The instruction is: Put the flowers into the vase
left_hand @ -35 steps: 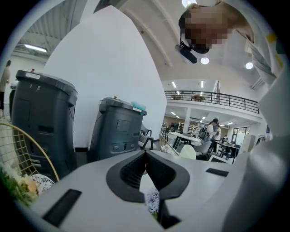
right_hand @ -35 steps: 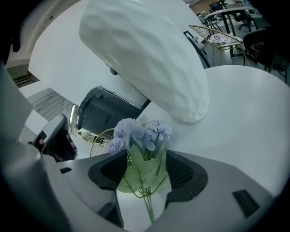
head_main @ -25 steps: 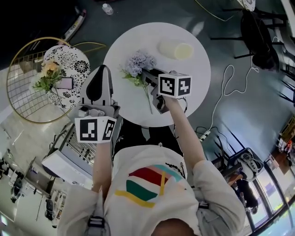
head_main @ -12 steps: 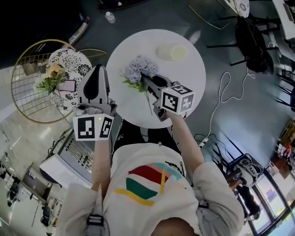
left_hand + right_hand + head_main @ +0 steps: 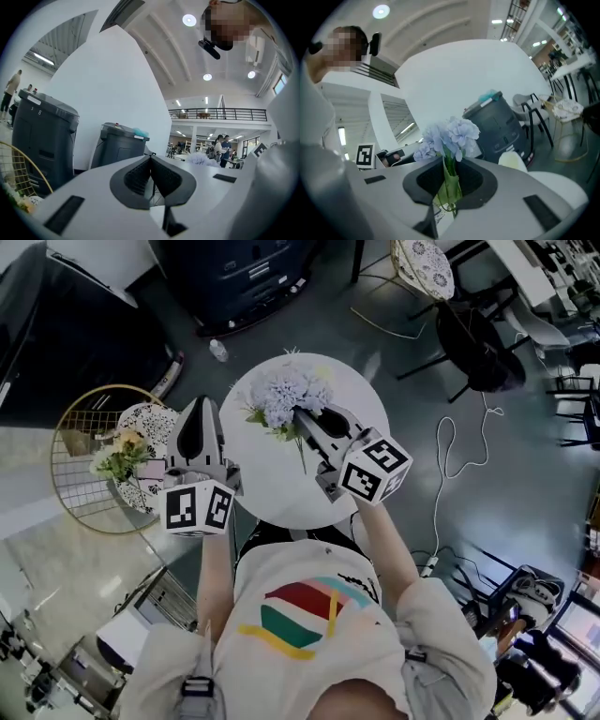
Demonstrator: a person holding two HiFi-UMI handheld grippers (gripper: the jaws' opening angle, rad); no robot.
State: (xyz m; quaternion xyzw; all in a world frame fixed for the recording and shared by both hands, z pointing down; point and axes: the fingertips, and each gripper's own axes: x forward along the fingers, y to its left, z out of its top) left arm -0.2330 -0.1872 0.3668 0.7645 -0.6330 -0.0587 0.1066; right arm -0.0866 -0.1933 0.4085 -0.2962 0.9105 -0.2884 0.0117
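Over the round white tabletop [image 5: 272,488], my right tongs [image 5: 302,418] are clamped on the green stem [image 5: 449,185] of the blue flowers [image 5: 286,395], having just been closing on it. The blooms stand beyond the pads and the stem's long axis runs upright through the grip, its tail hanging toward me. The pale thing I take for the vase [image 5: 513,161] sits on the far side of the tabletop, just right of these tongs and lower than the blooms. The right hand is nearer, I judge, so it carries. It points out roughly level, raised above the tabletop. My left tongs [image 5: 199,409] are together and empty, level, by the tabletop's left edge
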